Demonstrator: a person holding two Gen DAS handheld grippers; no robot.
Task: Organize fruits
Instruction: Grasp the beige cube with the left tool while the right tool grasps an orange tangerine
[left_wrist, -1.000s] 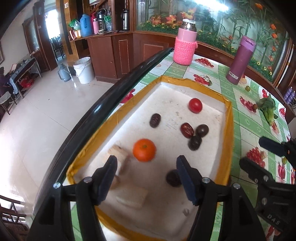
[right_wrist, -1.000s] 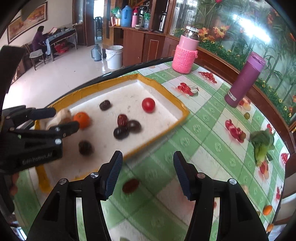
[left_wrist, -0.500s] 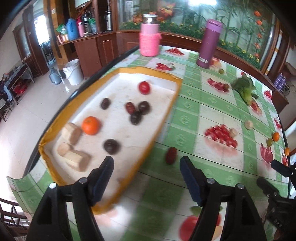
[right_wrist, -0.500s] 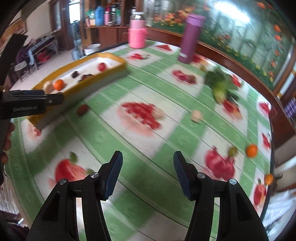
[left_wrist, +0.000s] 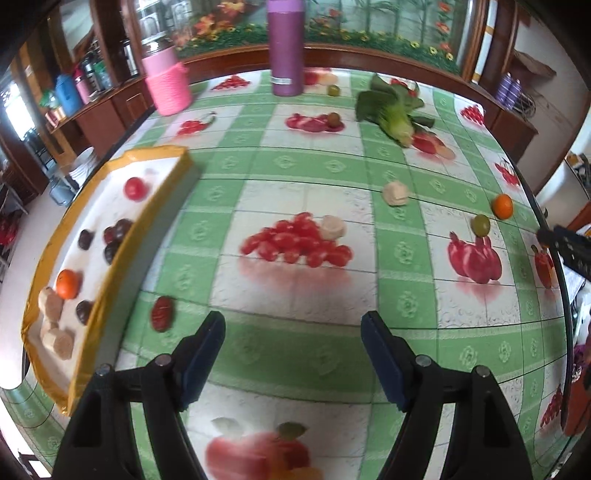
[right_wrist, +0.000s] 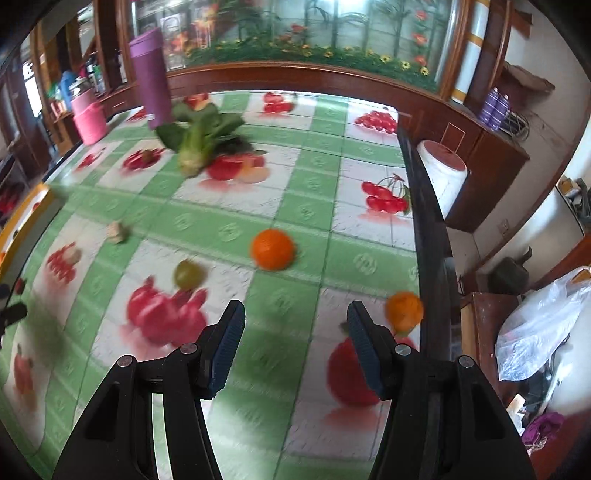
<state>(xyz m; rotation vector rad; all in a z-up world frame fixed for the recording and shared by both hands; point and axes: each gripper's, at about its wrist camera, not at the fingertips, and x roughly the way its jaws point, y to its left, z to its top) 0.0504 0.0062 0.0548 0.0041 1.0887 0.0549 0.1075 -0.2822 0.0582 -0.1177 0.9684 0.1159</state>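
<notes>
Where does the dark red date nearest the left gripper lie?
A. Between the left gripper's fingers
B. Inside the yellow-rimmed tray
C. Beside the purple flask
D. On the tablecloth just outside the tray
D: the dark red date rests on the tablecloth, just outside the tray wall.

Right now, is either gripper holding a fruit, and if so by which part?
Nothing is held. The left gripper and the right gripper are both open above the table, with no fruit between their fingers.
</notes>
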